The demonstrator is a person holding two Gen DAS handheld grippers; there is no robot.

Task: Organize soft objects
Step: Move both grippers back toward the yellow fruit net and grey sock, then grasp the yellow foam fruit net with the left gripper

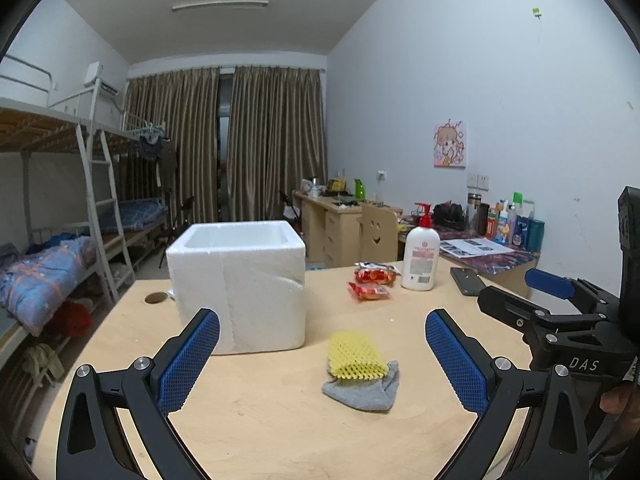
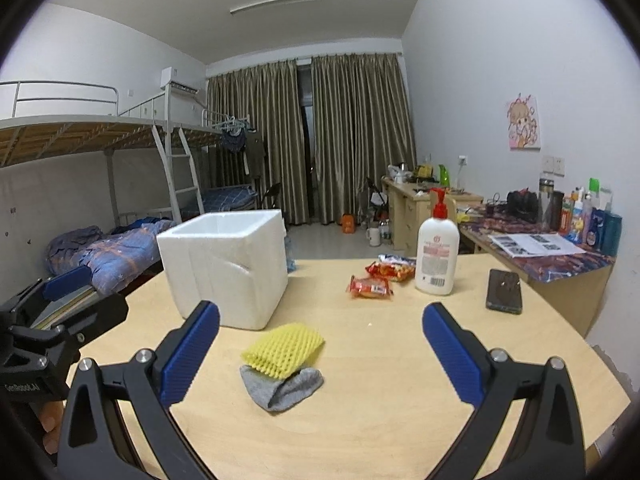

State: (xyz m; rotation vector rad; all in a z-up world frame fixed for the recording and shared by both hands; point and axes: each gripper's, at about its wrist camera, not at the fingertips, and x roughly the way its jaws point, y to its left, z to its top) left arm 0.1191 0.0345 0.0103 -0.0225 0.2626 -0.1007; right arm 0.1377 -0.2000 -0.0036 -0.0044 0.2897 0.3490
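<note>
A dormitory room with bunk beds along one wall, brown curtains at the far end, and a pale, smooth wooden table (image 1: 280, 420) in the foreground. Near the middle of the table, toward its near edge, lies a yellow foam net sleeve (image 1: 355, 355), a soft tube with an open diamond mesh. It rests on top of a grey knitted sock (image 1: 366, 390), which is crumpled flat beneath it and sticks out on the near side. Just beyond them, toward the table's left edge, stands a white polystyrene box (image 1: 240, 280), cube-shaped, thick-walled and open at the top, with a dent in its front face. Toward the far right edge are two crinkled red snack packets (image 1: 370, 291), a white pump bottle (image 1: 419, 256) with a red pump head, and a dark flat phone (image 2: 505, 291). The left gripper (image 1: 322, 346) and right gripper (image 2: 320, 342) hover above the near edge, each with black arms and blue ribbed pads spread wide apart, holding nothing.
</note>
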